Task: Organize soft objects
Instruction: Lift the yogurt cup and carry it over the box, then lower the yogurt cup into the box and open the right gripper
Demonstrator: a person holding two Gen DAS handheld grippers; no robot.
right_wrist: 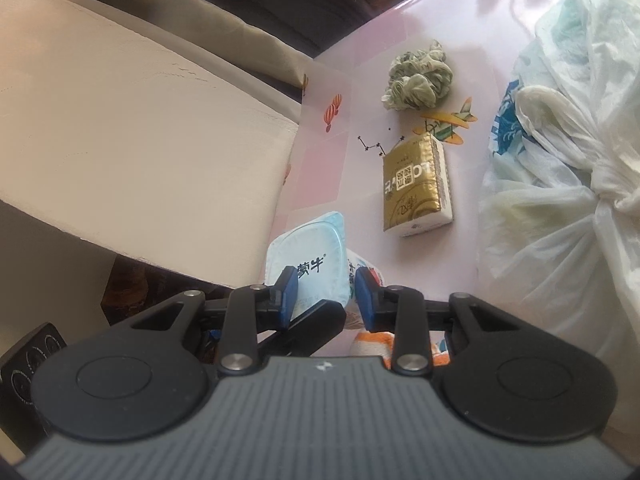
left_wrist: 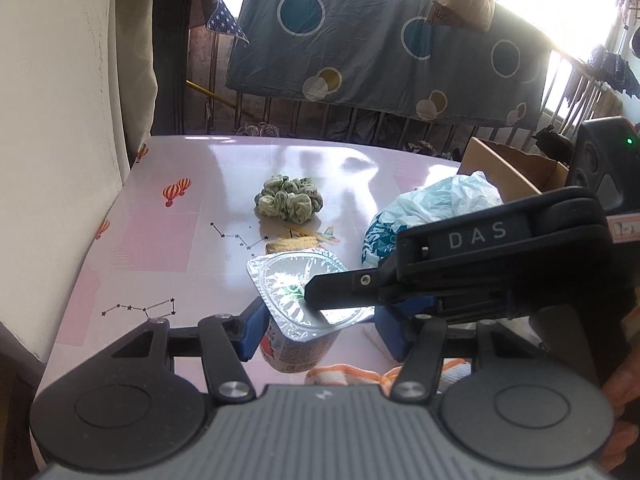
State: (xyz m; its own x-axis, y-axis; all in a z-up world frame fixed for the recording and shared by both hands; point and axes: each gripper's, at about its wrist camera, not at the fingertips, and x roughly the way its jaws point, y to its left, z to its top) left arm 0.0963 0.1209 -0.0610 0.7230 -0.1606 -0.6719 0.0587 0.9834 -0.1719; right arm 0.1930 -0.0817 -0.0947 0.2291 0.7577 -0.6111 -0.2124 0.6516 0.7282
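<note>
Pink glossy tabletop, printed with balloons and star lines, butting against a pale wall along its left edge.

Seen from the left wrist: left claw closed on a yogurt cup close to the near edge, one blue pad flat against the cup's left side, the other tight by the lid rim on the right. Upright, or nearly so, with the foil lid facing up. Lying across that lid from the right, one black finger of the right claw (its partner hidden under the rim in this view). Just below the cup, an orange-and-white towel at the near edge.

Farther toward the middle of the tabletop, a green scrunchie, lying apart from everything else. Between it and the cup, a gold tissue pack, flat on its back beside a printed aeroplane. To the right, a knotted plastic bag, white with blue print, bulging and slumped toward the right edge. Behind the bag, at the far right corner, an open cardboard box.

Seen from the right wrist: right claw pinching the same cup's top, one pad on the foil, the other at the cup's side (contact there partly hidden). Fingers of a hand just showing at the far right.
</note>
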